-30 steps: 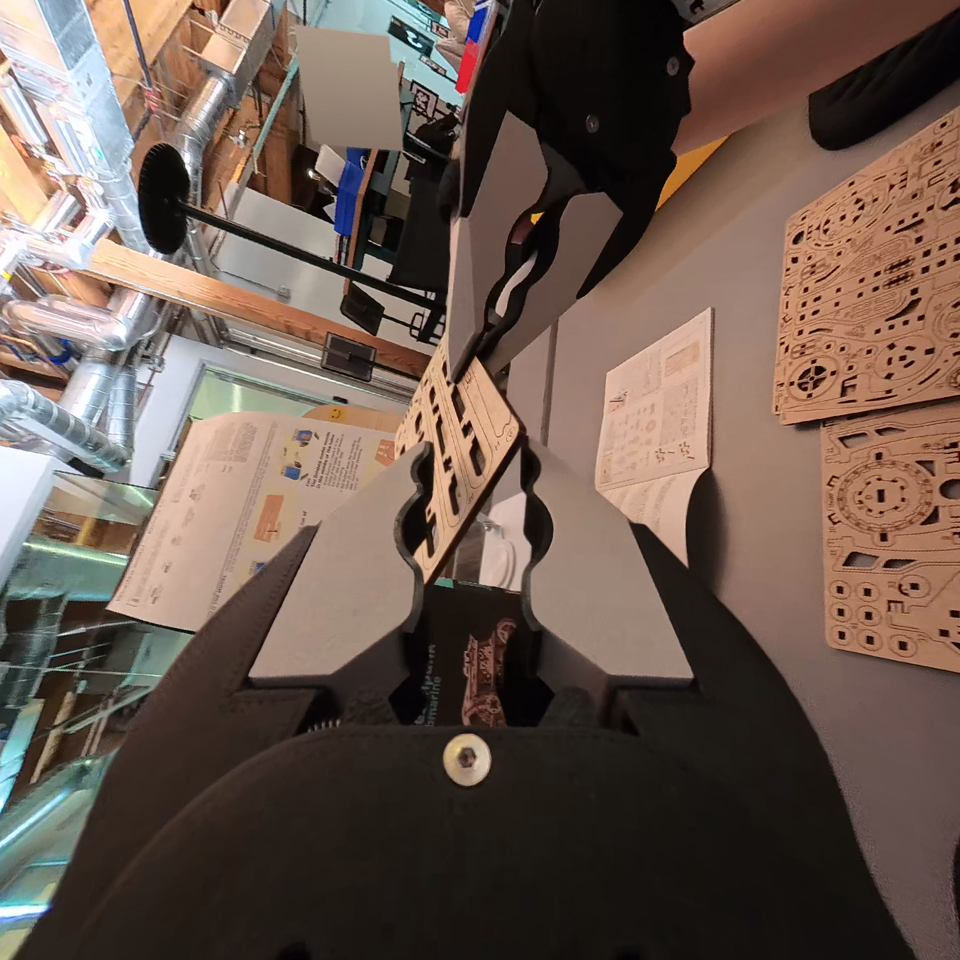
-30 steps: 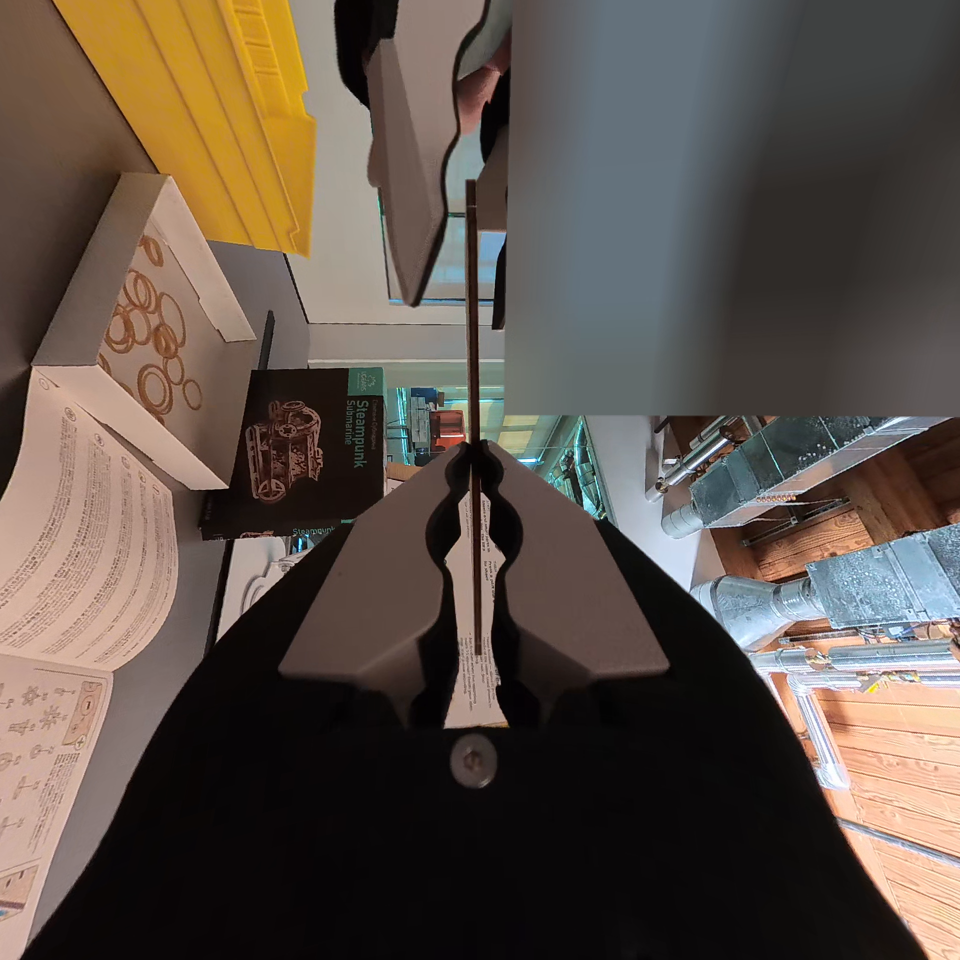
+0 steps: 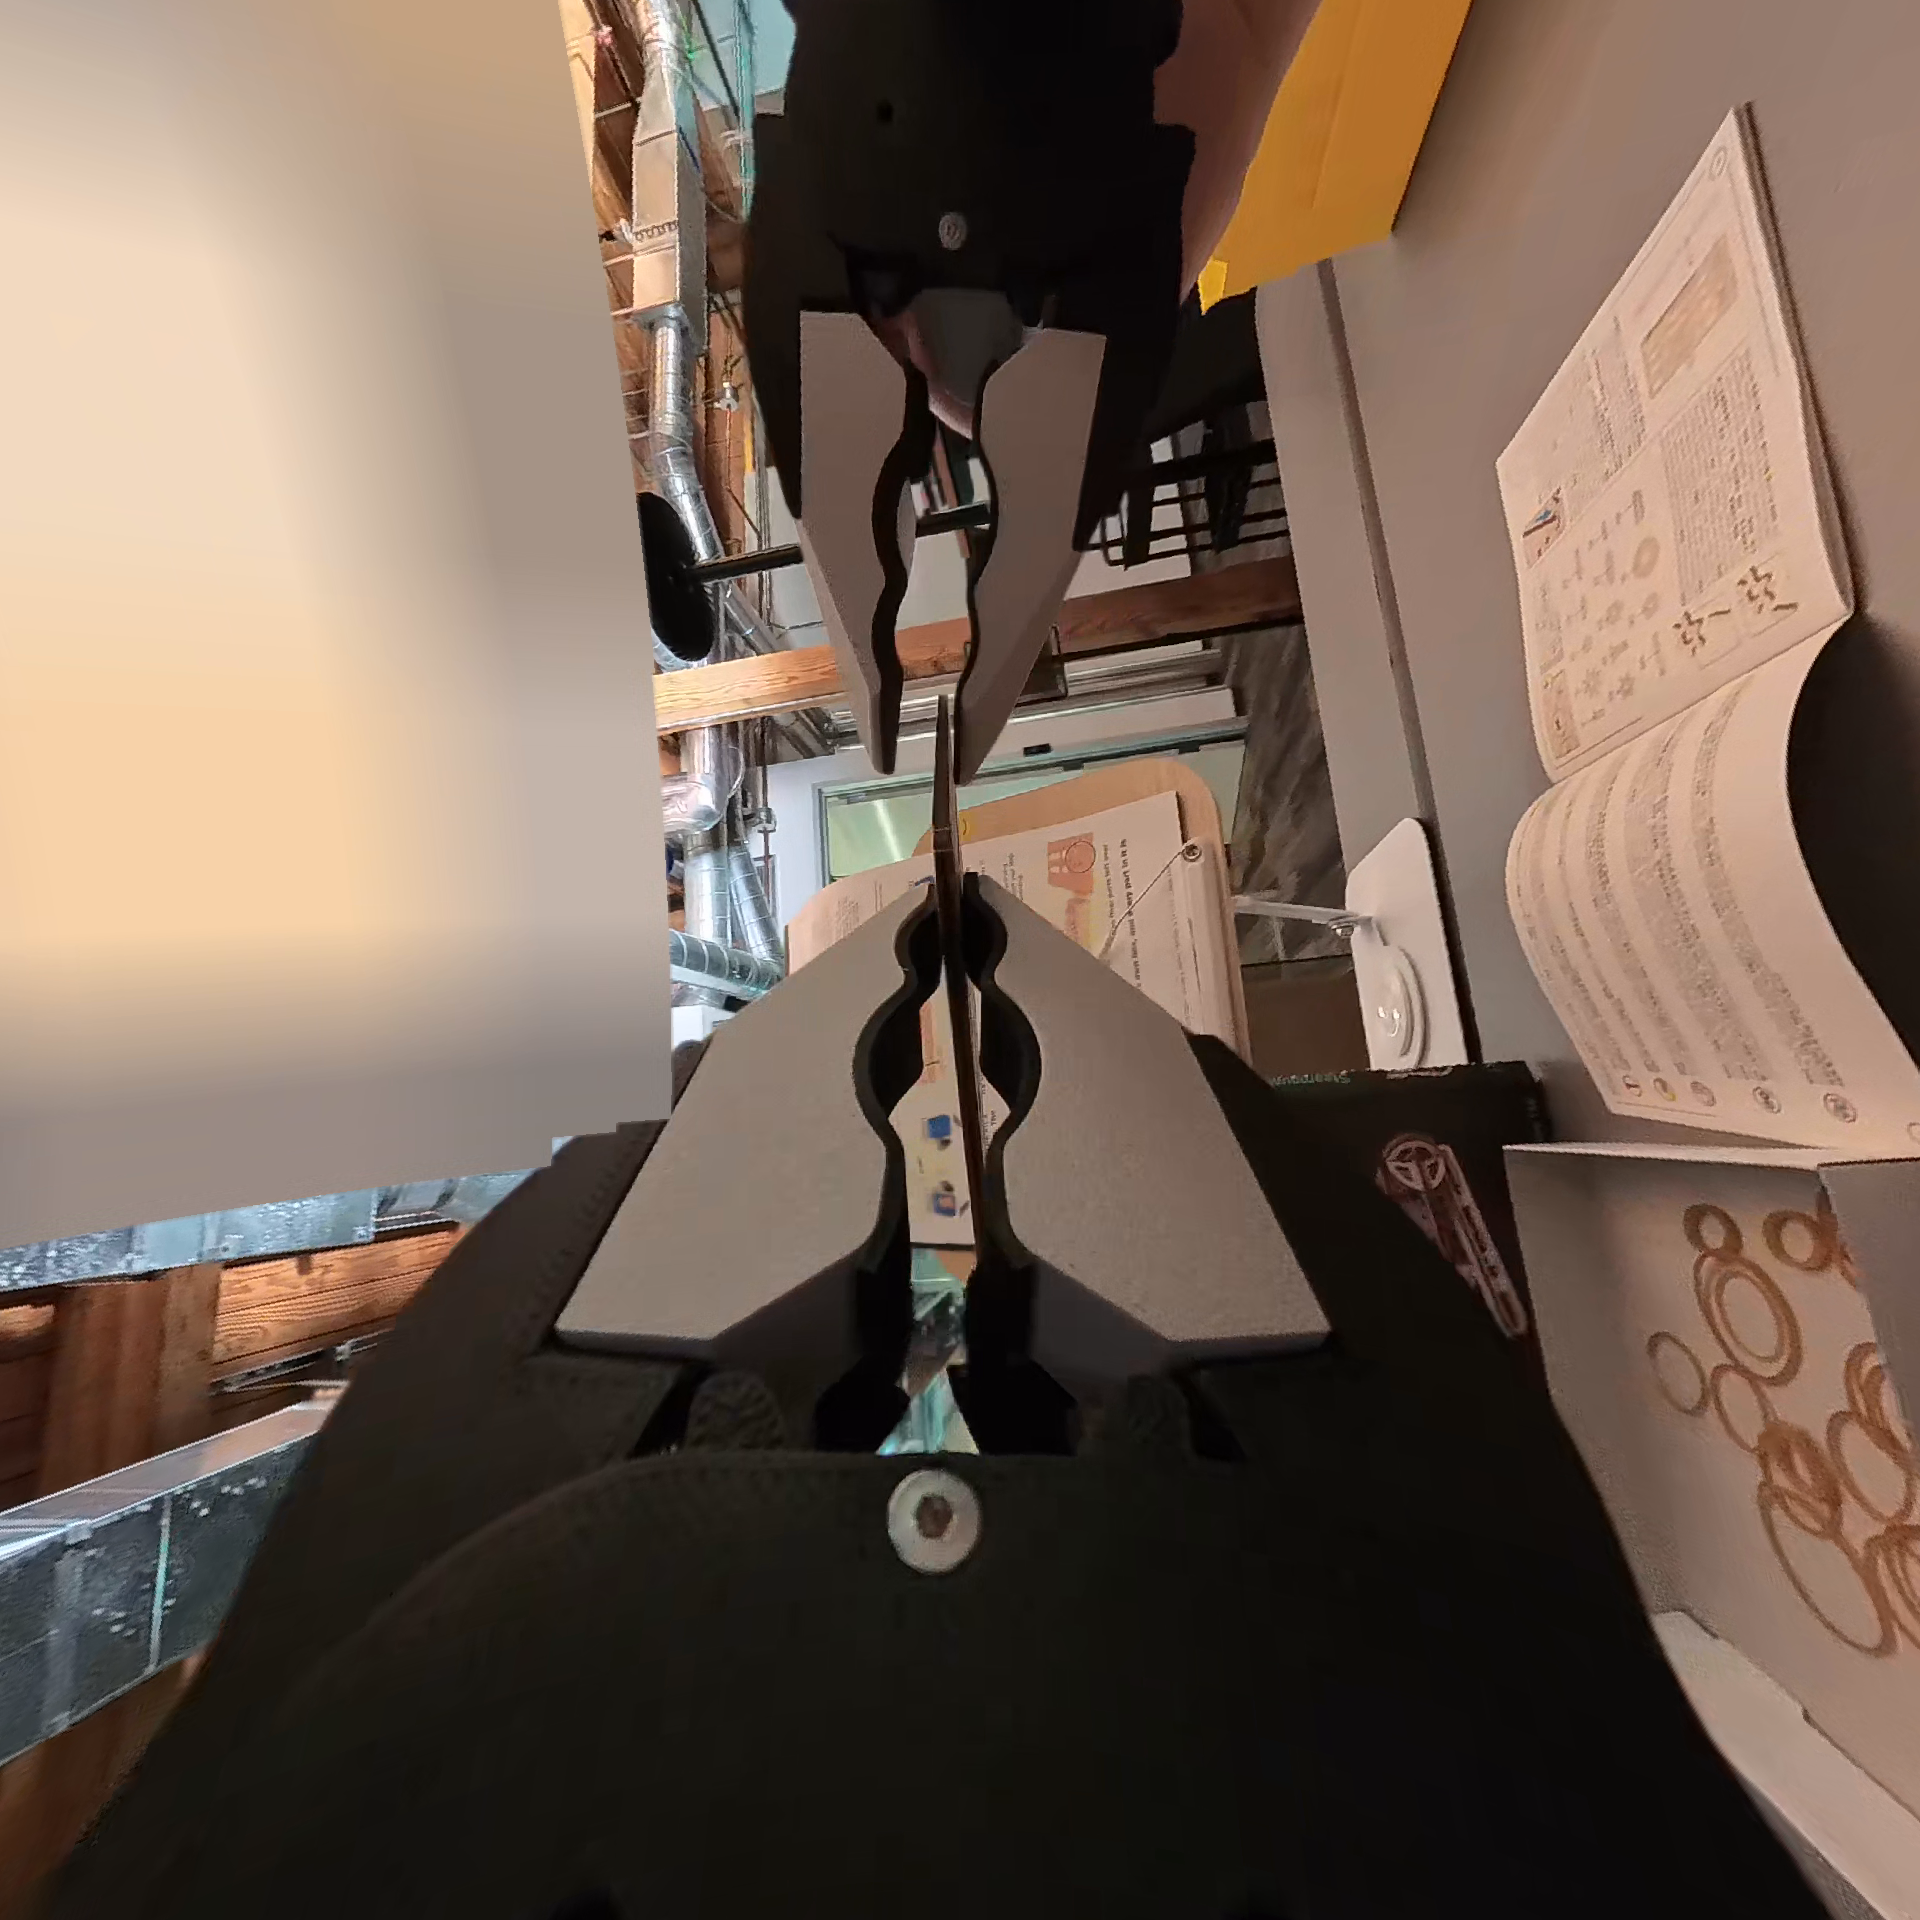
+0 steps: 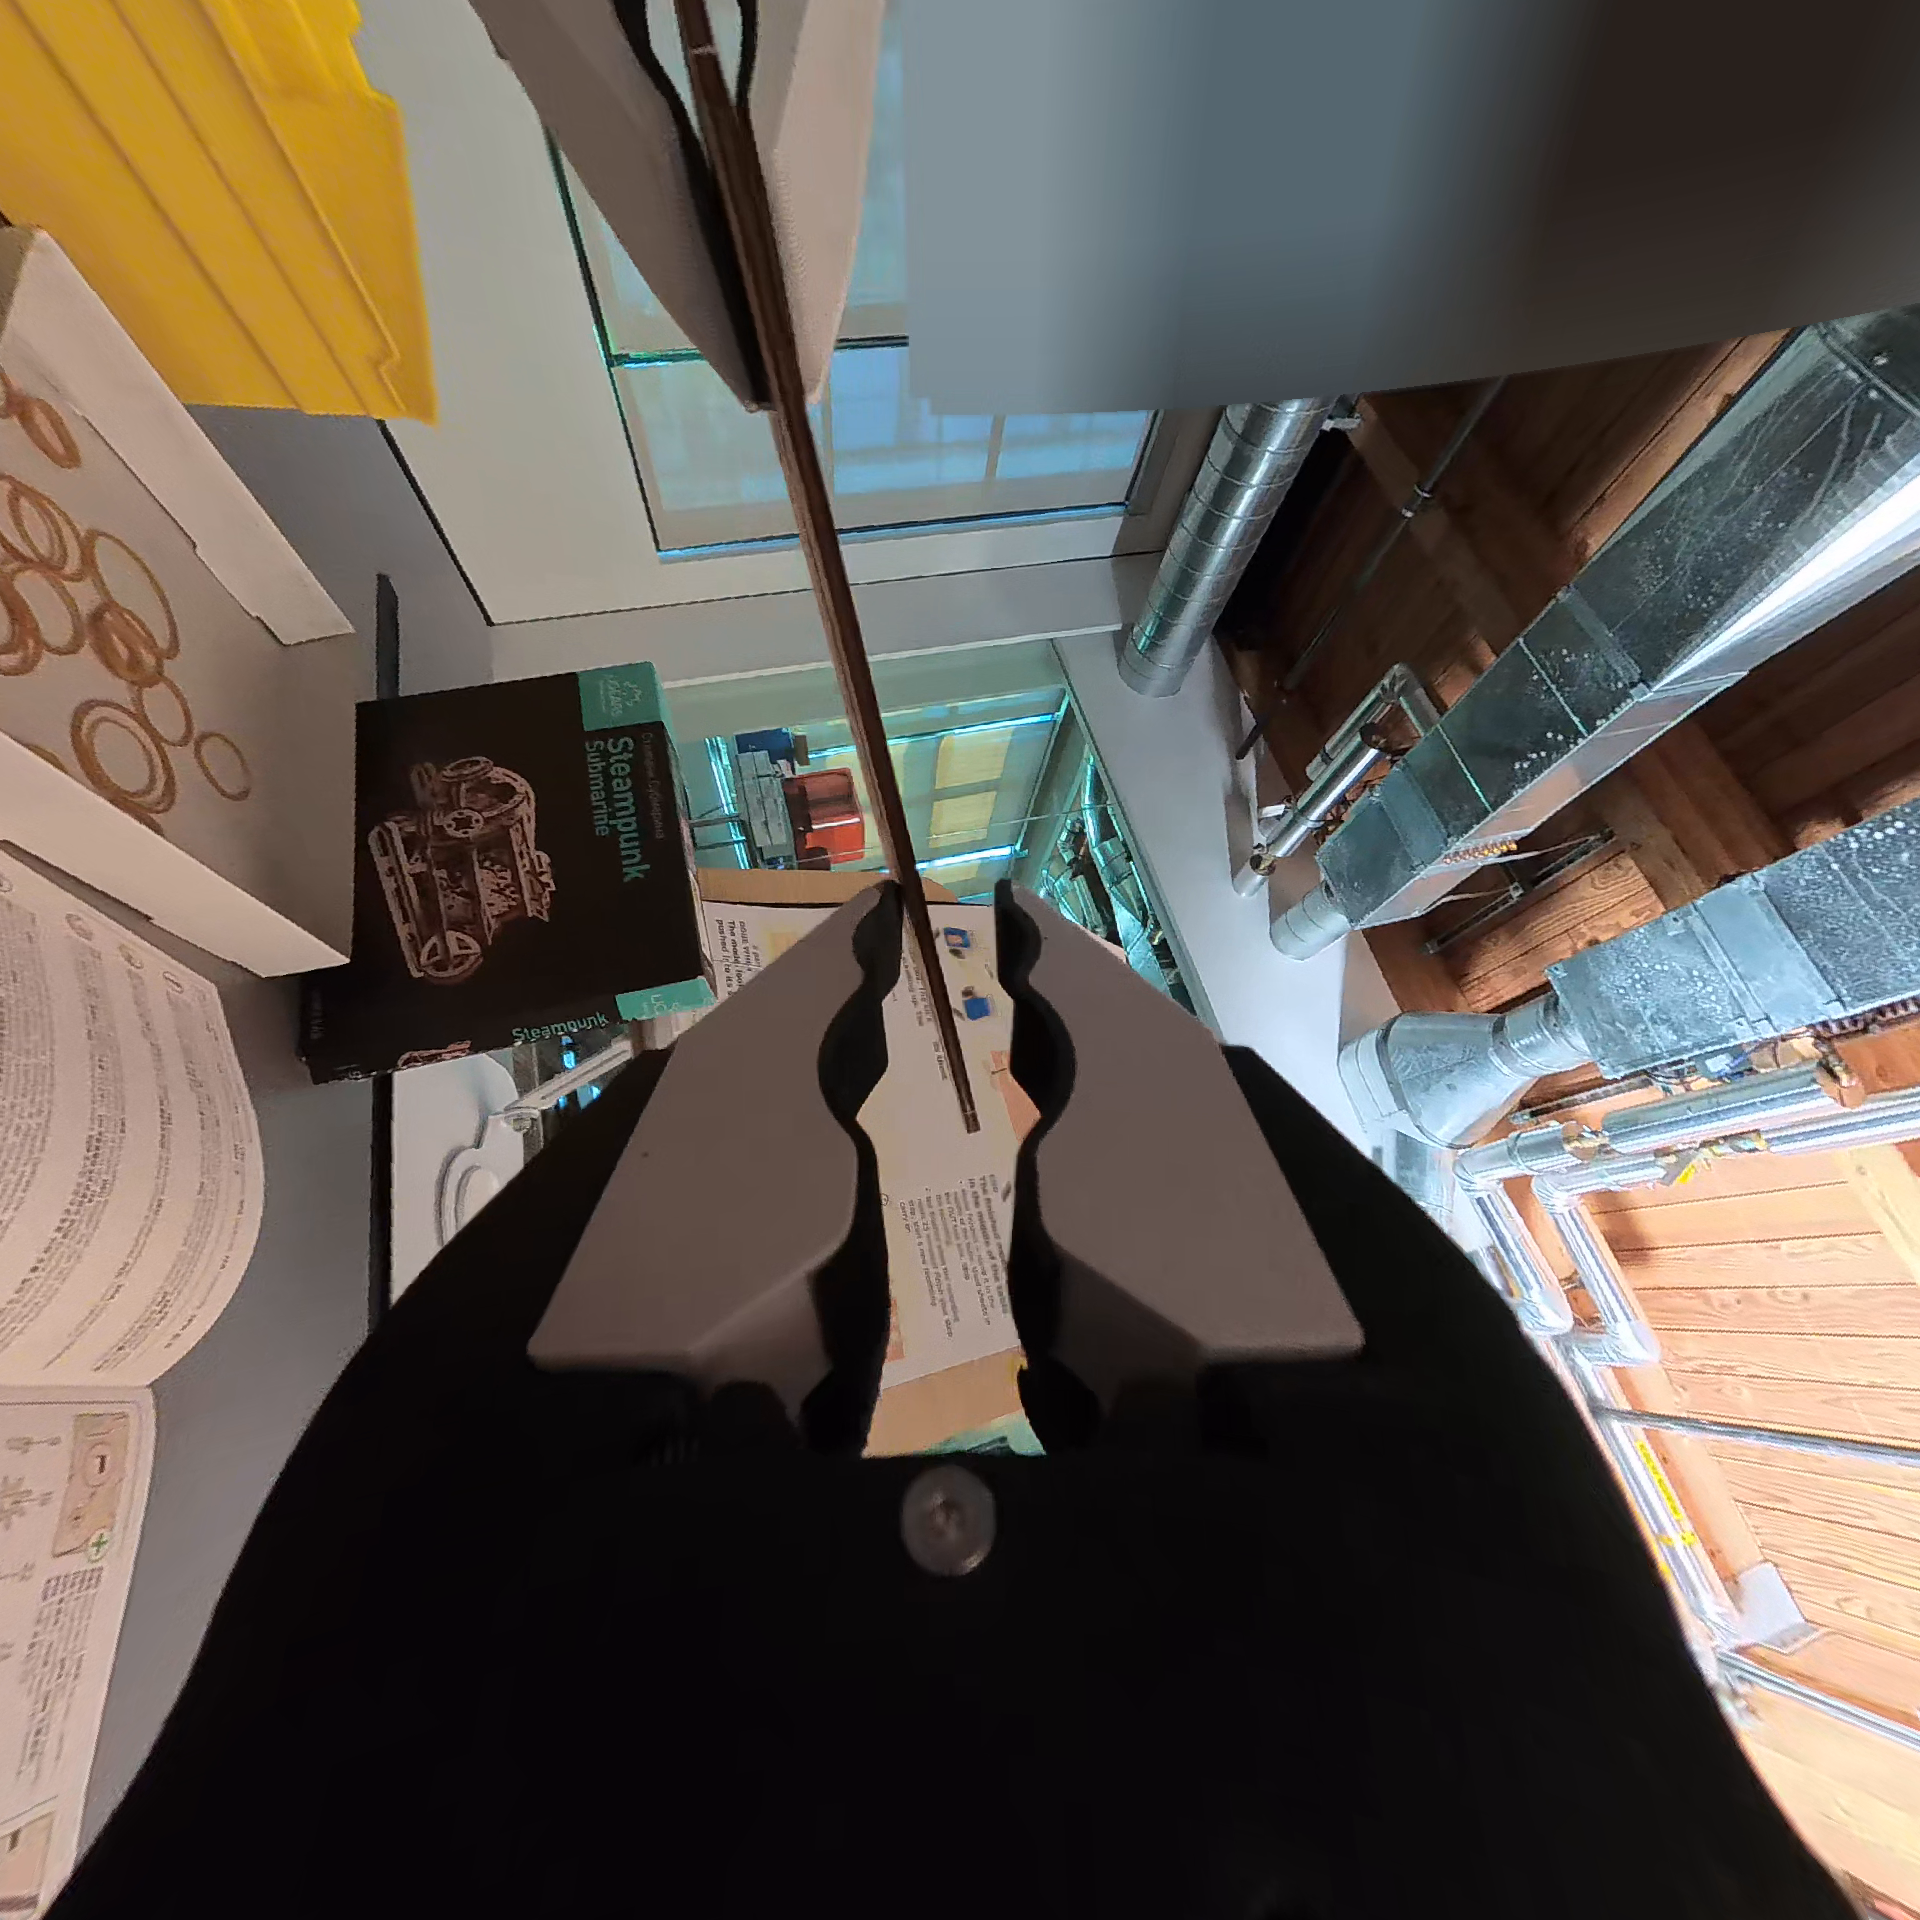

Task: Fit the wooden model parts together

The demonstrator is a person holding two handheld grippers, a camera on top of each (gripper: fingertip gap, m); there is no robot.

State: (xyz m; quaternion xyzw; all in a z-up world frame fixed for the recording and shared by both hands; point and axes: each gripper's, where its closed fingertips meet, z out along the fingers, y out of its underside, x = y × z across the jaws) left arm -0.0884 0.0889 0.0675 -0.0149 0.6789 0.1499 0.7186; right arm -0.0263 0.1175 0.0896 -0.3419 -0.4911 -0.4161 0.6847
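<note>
Two tongs face each other in mid-air above the desk (image 3: 1382, 520), with one thin wooden model sheet (image 3: 961, 1039) seen edge-on between them. In the left wrist view, the left tongs (image 3: 948, 891) are pressed together on the near end of the sheet, which runs between the fingers from tip to base. The right tongs (image 3: 920, 764) hang opposite, tips slightly apart, with the far edge of the sheet entering the gap. In the right wrist view, the right tongs (image 4: 943, 896) are spread; the sheet (image 4: 831, 582) lies against the left finger tip and stands clear of the other finger. The left tongs (image 4: 774, 400) pinch the sheet at its upper end. On the desk lie an open instruction booklet (image 3: 1673, 665), a white box lid (image 4: 125, 582) holding loose wooden rings (image 4: 120, 748), a dark kit box (image 4: 520, 862) and a yellow bin (image 4: 218, 187).
</note>
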